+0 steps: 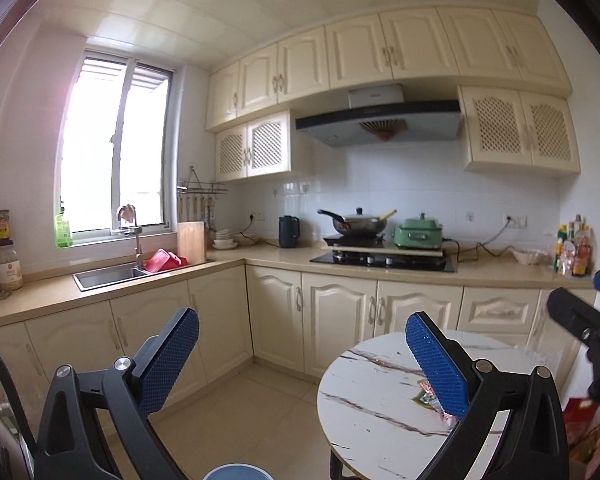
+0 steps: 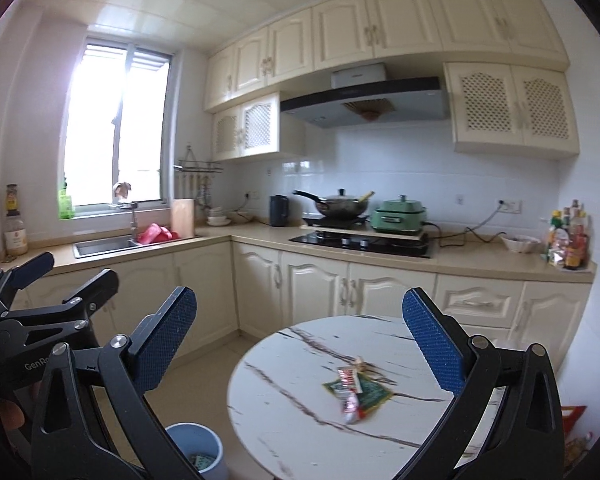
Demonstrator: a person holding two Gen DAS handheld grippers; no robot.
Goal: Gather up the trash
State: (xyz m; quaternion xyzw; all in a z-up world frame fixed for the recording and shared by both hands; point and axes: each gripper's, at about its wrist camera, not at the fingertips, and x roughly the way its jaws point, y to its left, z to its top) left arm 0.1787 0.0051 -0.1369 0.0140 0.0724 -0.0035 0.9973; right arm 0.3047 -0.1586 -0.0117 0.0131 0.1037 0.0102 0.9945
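Crumpled wrappers point(image 2: 356, 390), one green and one red and white, lie on the round marble-look table point(image 2: 296, 424). My right gripper point(image 2: 299, 294) hangs open above and short of them, nothing between its blue pads. In the left wrist view the wrappers point(image 1: 425, 394) peek out from behind the right finger of my left gripper point(image 1: 302, 316), which is open and empty, with the table point(image 1: 372, 384) low at the right. A blue bin point(image 2: 196, 452) stands on the floor left of the table with a green wrapper inside; its rim point(image 1: 236, 472) shows below the left gripper.
An L-shaped kitchen counter point(image 2: 252, 236) runs behind, with a sink point(image 2: 104, 246), stove with a wok point(image 2: 340, 206), a green cooker point(image 2: 398, 212) and bottles point(image 2: 568, 240). A red box point(image 2: 572, 416) sits on the floor to the table's right. Tiled floor lies between table and cabinets.
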